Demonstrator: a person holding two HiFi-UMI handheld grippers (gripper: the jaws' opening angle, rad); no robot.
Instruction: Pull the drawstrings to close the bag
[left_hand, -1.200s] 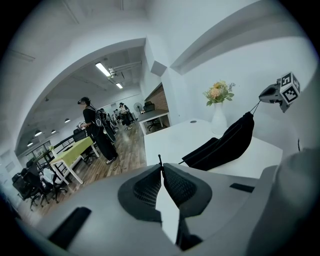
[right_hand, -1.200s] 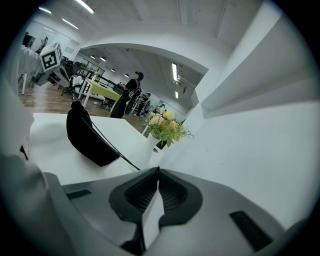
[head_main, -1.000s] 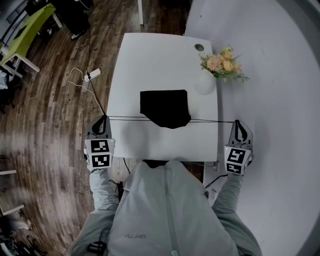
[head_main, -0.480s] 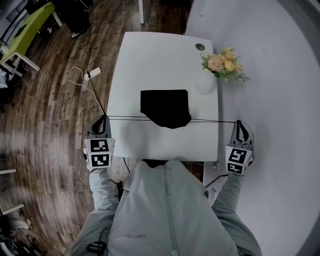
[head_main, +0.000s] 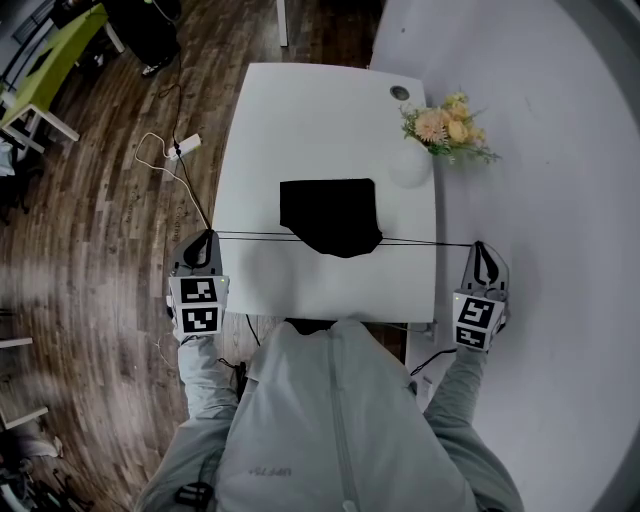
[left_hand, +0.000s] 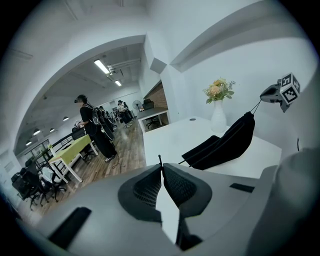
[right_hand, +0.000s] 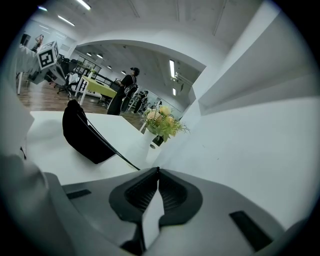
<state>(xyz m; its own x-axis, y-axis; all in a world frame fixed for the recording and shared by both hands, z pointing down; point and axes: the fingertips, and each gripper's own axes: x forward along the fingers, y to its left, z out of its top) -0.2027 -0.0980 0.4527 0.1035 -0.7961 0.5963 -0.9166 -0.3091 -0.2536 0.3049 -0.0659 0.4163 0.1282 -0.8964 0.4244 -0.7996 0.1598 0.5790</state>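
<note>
Drawstrings (head_main: 250, 237) stretch taut from the bag (head_main: 330, 215) — my left tool (head_main: 207, 236) and right tool (head_main: 478, 246) each clamp an end.

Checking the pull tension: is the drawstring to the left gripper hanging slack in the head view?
No, the drawstring runs as a straight, taut line from the black bag to the shut left gripper.
</note>
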